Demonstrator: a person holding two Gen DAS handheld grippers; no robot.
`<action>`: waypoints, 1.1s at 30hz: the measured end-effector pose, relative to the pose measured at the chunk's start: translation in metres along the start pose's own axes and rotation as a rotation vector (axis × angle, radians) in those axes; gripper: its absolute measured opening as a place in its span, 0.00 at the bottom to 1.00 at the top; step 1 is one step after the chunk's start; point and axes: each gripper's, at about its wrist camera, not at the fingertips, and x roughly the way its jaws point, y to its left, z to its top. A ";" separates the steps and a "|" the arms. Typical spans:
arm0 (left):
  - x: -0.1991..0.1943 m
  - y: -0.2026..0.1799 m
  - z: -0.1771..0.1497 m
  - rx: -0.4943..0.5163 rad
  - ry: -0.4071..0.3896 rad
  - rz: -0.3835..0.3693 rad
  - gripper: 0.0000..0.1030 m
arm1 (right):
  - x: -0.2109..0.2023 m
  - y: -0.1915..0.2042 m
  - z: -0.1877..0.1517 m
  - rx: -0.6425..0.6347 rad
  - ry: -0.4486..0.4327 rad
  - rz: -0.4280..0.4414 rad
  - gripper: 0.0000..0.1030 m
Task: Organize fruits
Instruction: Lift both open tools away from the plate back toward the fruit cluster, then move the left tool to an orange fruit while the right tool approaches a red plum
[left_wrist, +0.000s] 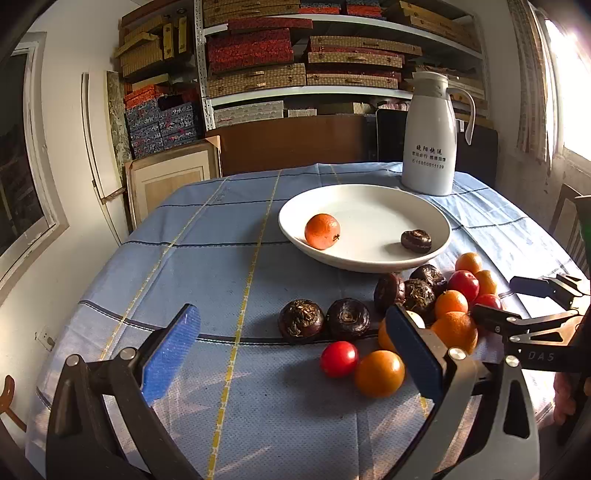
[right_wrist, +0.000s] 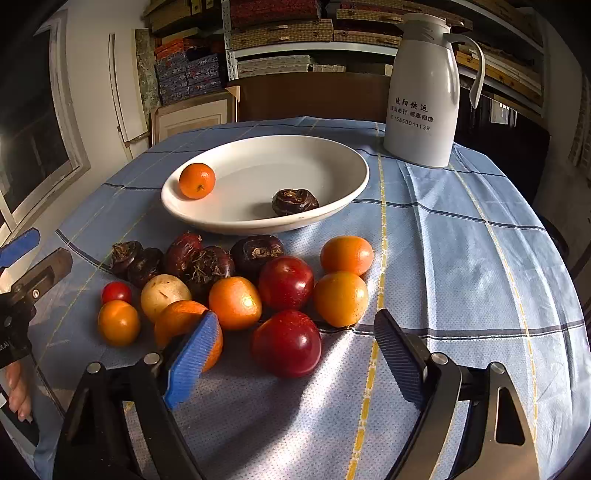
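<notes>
Plate (right_wrist: 332, 199): mid-desk, holds one orange (right_wrist: 197, 181) and one chestnut (right_wrist: 294, 201), likely the collecting dish.
Fruits (right_wrist: 286, 282): loose heap on cloth just before plate; mostly round, no clear long axis.
Right tool (right_wrist: 295, 354): fingers apart, empty, framing a red fruit (right_wrist: 286, 343).
Left tool (left_wrist: 291, 347): apart, empty, hovering.

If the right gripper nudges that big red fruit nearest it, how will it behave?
The big red fruit looks round and glossy, so it would probably roll on the flat tablecloth, perhaps into the fruits beside it. Its shiny skin may slip between the pads. The right gripper is open, with room to straddle it.
</notes>
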 end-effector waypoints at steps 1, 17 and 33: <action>0.000 0.000 0.000 0.000 0.000 0.001 0.96 | 0.000 0.000 0.000 0.000 0.001 0.003 0.83; -0.002 0.000 0.000 0.000 -0.003 0.008 0.96 | 0.011 0.004 -0.004 -0.009 0.060 0.034 0.58; 0.027 0.007 -0.011 -0.014 0.164 -0.125 0.96 | 0.011 0.010 -0.007 -0.026 0.073 0.051 0.47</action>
